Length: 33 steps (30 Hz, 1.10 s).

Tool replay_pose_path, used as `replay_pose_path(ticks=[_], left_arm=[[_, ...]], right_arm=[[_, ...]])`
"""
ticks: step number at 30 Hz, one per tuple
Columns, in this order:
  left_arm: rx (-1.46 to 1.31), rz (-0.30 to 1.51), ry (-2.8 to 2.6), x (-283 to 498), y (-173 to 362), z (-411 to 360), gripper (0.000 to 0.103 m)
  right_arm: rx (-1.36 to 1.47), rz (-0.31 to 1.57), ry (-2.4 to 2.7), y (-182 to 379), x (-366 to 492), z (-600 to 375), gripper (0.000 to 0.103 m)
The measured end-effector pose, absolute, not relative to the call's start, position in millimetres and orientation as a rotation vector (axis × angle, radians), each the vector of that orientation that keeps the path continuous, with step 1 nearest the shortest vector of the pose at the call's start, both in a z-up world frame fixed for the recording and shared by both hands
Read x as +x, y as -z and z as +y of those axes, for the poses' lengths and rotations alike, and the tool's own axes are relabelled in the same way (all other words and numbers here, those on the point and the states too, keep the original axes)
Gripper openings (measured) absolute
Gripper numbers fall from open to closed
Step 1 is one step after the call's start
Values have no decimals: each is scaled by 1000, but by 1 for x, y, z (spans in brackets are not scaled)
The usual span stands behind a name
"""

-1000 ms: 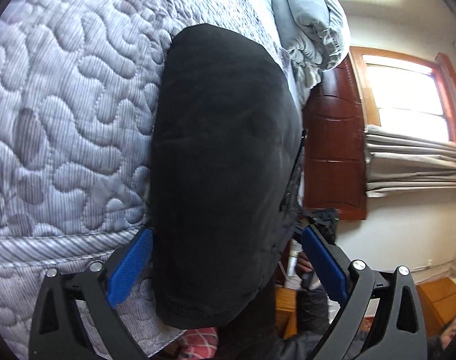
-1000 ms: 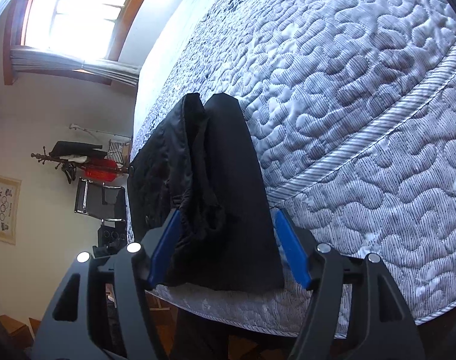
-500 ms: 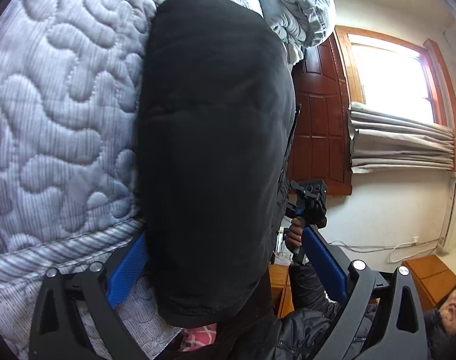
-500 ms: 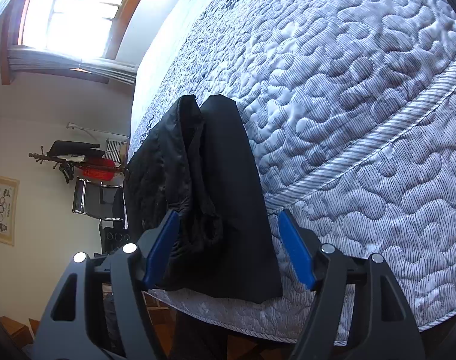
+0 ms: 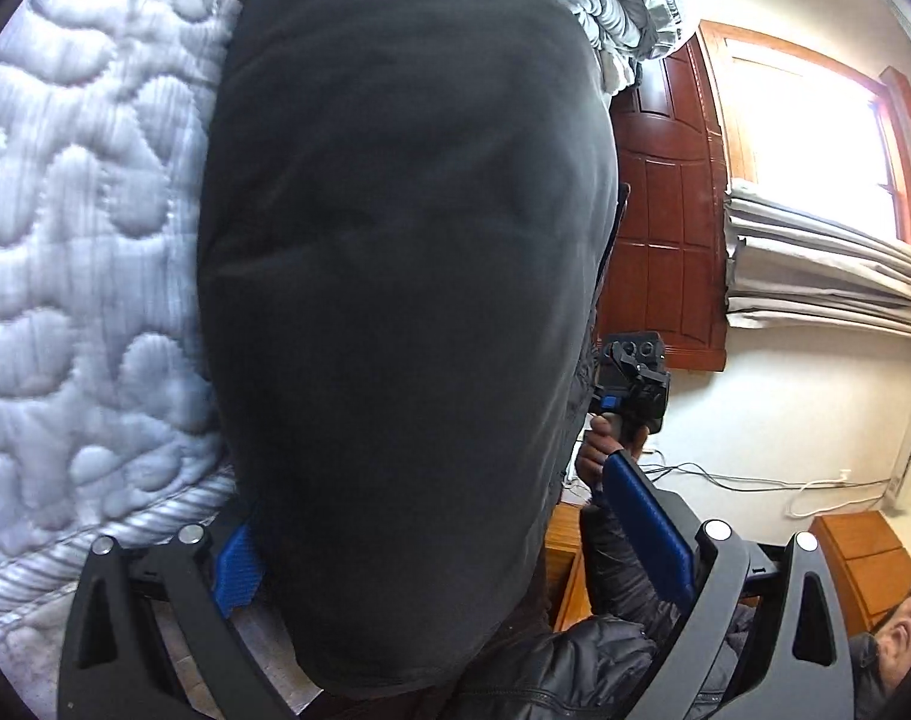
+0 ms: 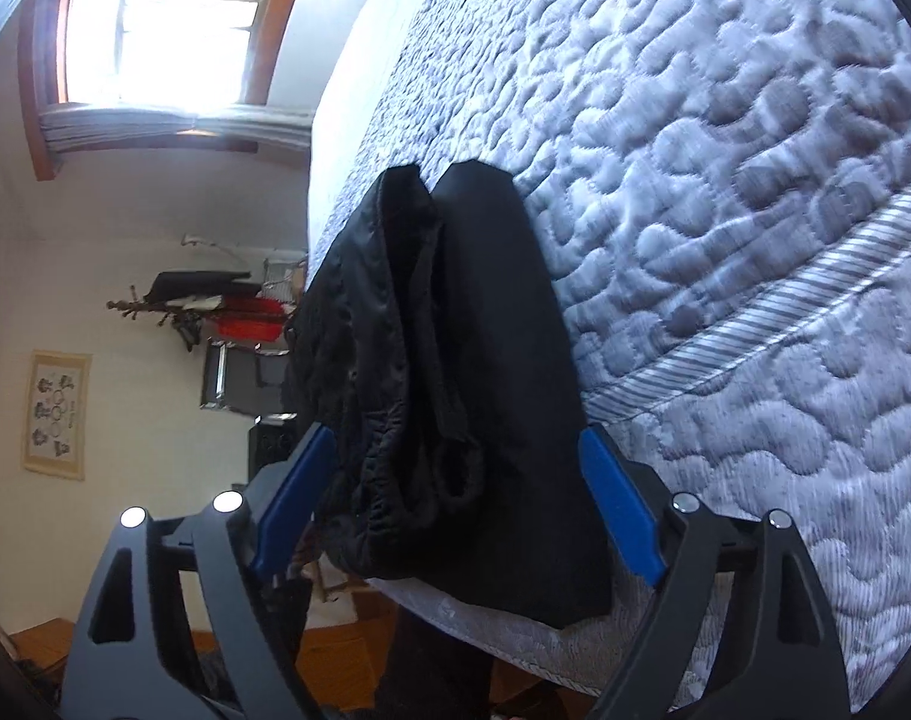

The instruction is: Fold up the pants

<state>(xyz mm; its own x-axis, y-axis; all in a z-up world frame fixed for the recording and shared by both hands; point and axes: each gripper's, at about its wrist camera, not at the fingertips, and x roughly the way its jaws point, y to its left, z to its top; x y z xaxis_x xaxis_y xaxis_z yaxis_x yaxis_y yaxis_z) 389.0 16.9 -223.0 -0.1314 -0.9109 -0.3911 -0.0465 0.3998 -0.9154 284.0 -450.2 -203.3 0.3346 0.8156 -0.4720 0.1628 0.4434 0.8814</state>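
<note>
The black pants (image 5: 395, 276) lie folded on the quilted mattress (image 5: 77, 252) at its edge, filling the middle of the left wrist view. My left gripper (image 5: 449, 546) is open, its blue pads astride the near end of the fold. In the right wrist view the pants (image 6: 485, 372) show the gathered waistband (image 6: 389, 480) on the left. My right gripper (image 6: 455, 504) is open with its pads either side of that end. The right gripper also shows in the left wrist view (image 5: 632, 378), held in a hand.
A bundled grey duvet (image 5: 629, 6) lies beyond the pants. A wooden door (image 5: 671, 210) and window with curtain (image 5: 827, 264) stand to the right. A coat rack and chair (image 6: 227, 324) stand past the mattress edge (image 6: 725, 372). Wooden drawers (image 5: 857, 564) sit low.
My left gripper has moved closer over the pants, which now fill more of its view. My right gripper has shifted slightly nearer the waistband end. Both stay open.
</note>
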Motion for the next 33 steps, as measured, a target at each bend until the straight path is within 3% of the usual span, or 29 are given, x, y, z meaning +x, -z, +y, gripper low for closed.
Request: replay_pose_path(ticks=[20, 28, 33], left_arm=[[-885, 1557, 868, 389, 240, 9, 98], [-905, 1574, 807, 387, 255, 19, 79], [-913, 1576, 786, 387, 257, 28, 73]], right_arm=[[1039, 1298, -725, 234, 317, -437, 92], [1025, 1287, -738, 229, 320, -429, 91], [1005, 1265, -725, 226, 313, -418, 79]])
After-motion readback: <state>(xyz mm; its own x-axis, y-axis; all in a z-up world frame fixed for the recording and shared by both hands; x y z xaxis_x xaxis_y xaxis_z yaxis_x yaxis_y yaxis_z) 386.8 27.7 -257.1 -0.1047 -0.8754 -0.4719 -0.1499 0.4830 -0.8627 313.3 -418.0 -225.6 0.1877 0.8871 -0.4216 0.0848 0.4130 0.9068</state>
